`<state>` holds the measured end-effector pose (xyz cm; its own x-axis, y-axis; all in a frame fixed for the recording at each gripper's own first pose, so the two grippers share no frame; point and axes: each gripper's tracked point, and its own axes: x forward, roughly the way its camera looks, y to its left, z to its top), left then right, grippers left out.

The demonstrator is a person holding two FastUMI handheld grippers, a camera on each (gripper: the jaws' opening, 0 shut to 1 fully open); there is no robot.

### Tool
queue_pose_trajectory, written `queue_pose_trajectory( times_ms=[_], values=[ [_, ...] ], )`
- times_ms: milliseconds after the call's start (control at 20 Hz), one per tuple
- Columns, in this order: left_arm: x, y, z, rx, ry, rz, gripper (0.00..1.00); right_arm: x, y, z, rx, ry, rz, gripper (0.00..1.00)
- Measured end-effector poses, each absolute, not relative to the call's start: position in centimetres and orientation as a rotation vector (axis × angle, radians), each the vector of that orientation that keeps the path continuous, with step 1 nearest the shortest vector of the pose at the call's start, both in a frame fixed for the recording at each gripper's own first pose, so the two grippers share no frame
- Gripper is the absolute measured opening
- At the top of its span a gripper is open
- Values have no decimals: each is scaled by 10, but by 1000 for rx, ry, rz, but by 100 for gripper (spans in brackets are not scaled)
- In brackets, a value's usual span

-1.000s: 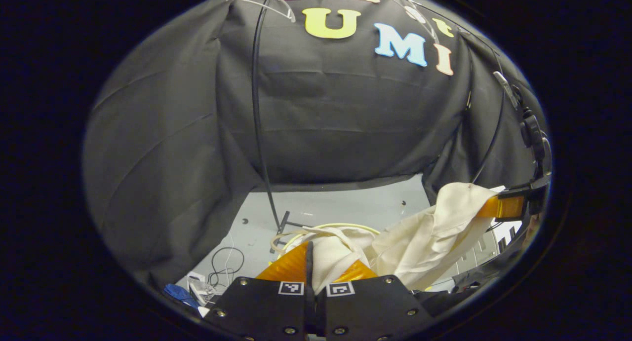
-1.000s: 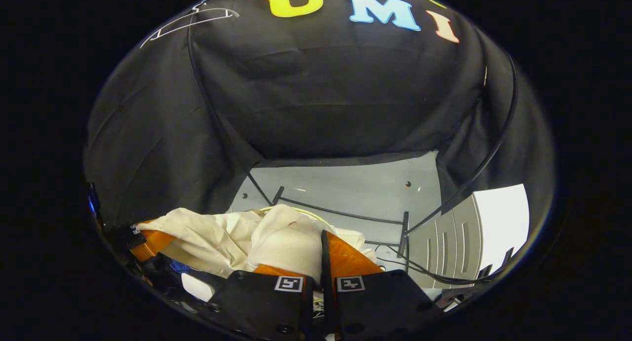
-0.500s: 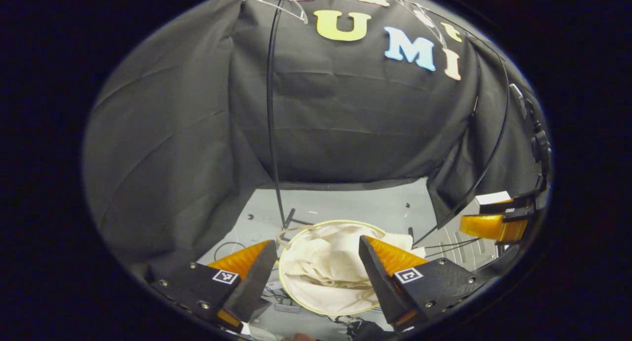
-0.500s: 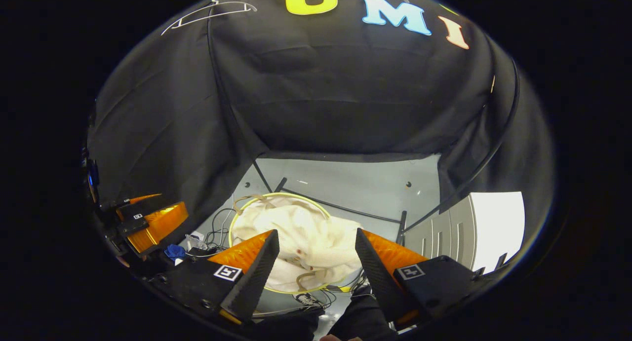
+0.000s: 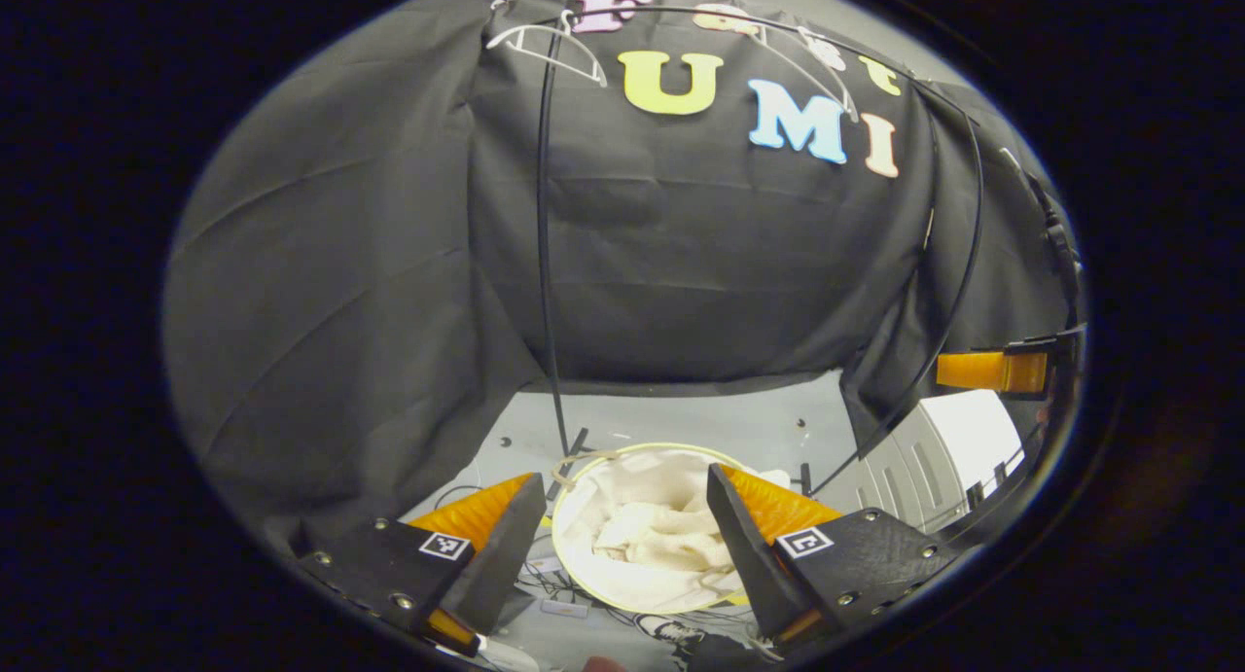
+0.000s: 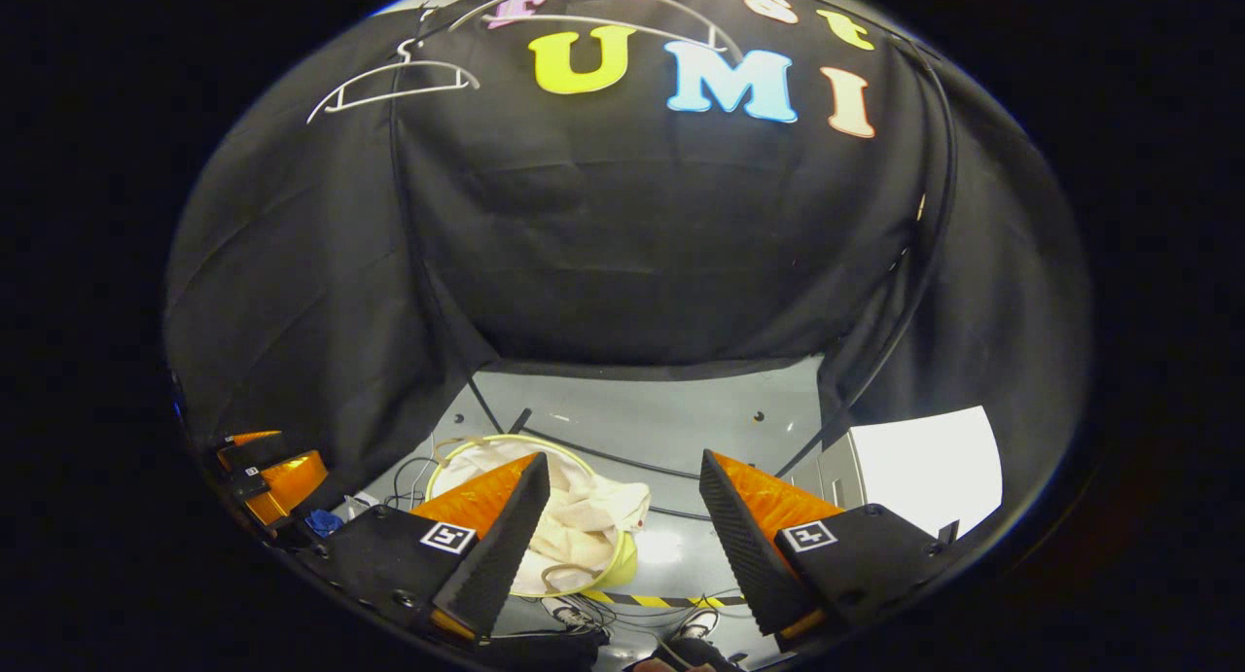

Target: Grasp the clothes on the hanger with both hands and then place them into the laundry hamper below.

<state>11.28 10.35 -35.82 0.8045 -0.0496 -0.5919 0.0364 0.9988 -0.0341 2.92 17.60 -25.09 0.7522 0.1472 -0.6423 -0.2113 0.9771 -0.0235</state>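
Grey floor (image 5: 681,424) (black-draped booth) under the cream-filled hamper (image 5: 584,546).

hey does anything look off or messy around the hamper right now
Mostly tidy. The cream clothes lie inside the hamper, though in the right gripper view a fold drapes over its rim on one side. Loose cables sprawl on the floor beside it. The white hanger hangs bare on the rack.

I see my left gripper (image 5: 622,531) has black angular finger mounts with screws and square white-black markers.
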Motion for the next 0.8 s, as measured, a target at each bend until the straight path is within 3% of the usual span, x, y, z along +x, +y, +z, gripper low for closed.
queue_pose_trajectory(
  times_ms=[150, 400, 450, 700, 800],
  values=[
    [99, 91, -312, -6, 568, -11, 99, 34, 141, -215, -85, 591, 169, 96],
    [80, 54, -224, 30, 453, 73, 97, 23, 80, -158, -85, 414, 177, 99],
    [79, 42, -203, 35, 418, 82, 99, 22, 69, -146, -86, 385, 175, 96],
    [60, -31, -85, 74, 195, 51, 99, 8, 24, -87, -11, 238, 174, 99],
    [61, -59, -39, 63, 95, 28, 99, 7, 1, -64, 2, 166, 156, 96]
  ],
)
